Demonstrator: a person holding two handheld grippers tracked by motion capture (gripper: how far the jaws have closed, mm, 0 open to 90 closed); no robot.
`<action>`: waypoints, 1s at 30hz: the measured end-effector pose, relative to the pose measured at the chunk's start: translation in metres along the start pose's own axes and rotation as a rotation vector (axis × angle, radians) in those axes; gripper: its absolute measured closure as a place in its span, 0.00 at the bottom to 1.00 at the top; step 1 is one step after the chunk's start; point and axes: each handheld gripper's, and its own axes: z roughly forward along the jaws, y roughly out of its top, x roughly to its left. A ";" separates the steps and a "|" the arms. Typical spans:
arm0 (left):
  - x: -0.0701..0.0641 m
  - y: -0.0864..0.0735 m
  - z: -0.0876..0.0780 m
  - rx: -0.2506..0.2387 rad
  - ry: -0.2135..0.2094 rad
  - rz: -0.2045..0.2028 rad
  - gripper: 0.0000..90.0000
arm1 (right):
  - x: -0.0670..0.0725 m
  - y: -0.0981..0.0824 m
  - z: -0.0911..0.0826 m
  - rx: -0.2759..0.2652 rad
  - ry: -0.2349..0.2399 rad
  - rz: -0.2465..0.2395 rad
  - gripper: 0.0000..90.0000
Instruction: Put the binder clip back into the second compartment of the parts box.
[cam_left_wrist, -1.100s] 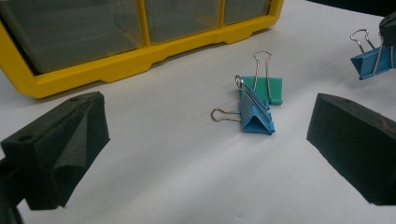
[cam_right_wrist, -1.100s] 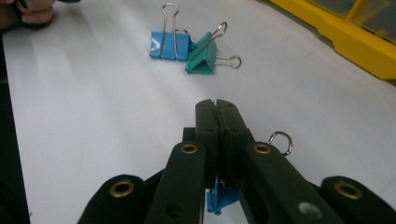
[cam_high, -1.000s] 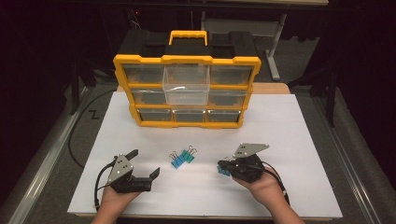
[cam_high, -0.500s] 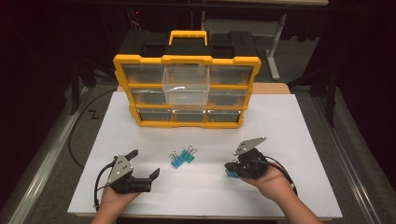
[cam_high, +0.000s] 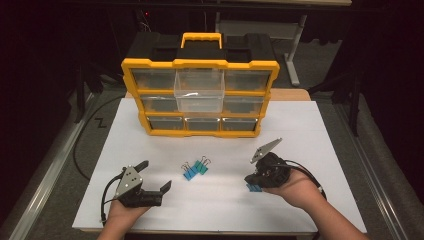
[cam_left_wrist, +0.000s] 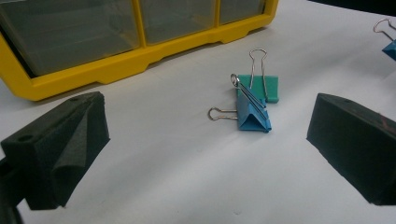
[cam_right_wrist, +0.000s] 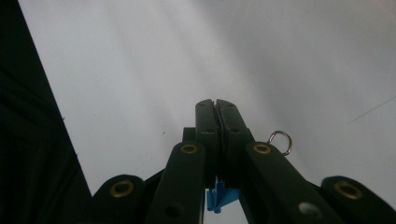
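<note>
White sheet (cam_high: 320, 135) covers the table, dark room all round, a black cable (cam_high: 85, 145) loops over the grey floor at left. Yellow drawer organizer (cam_high: 200, 97) stands upright at the far edge of the sheet, black handle side up top, its centre clear drawer (cam_high: 199, 90) pulled forward of the others. High view: left gripper (cam_high: 156, 176) low over the sheet near the front edge, jaws spread, nothing between them; right gripper (cam_high: 252, 184) off to the other side, tilted down, with a blue binder clip (cam_high: 254, 188) at its tip. Two loose clips (cam_high: 195, 168), one blue, one teal, lie touching on the sheet between the two grippers, nearer the left one. Left gripper view adds detail: the blue loose clip (cam_left_wrist: 252, 114) lies on its side with one wire handle flat on the sheet, the teal clip (cam_left_wrist: 264, 86) just behind it and touching, both ahead of the open jaws and slightly right of centre, organizer base right behind. Another clip's edge (cam_left_wrist: 388, 44) shows at top right. Right gripper view: jaws pressed together, pinching the blue clip (cam_right_wrist: 219, 196) low between them, body poking out underneath, one wire loop (cam_right_wrist: 280, 141) sticking out beside the right jaw. Blank sheet beyond the tips.
</note>
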 end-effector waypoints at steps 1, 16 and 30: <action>0.000 0.000 0.000 -0.001 0.000 0.001 0.00 | 0.000 0.001 -0.002 0.005 0.002 0.001 1.00; 0.000 0.000 -0.001 -0.009 0.001 0.004 0.00 | -0.003 0.025 -0.040 0.066 0.017 -0.044 1.00; 0.000 0.000 -0.002 -0.017 -0.002 0.001 0.00 | -0.001 0.054 -0.076 0.079 0.013 -0.074 1.00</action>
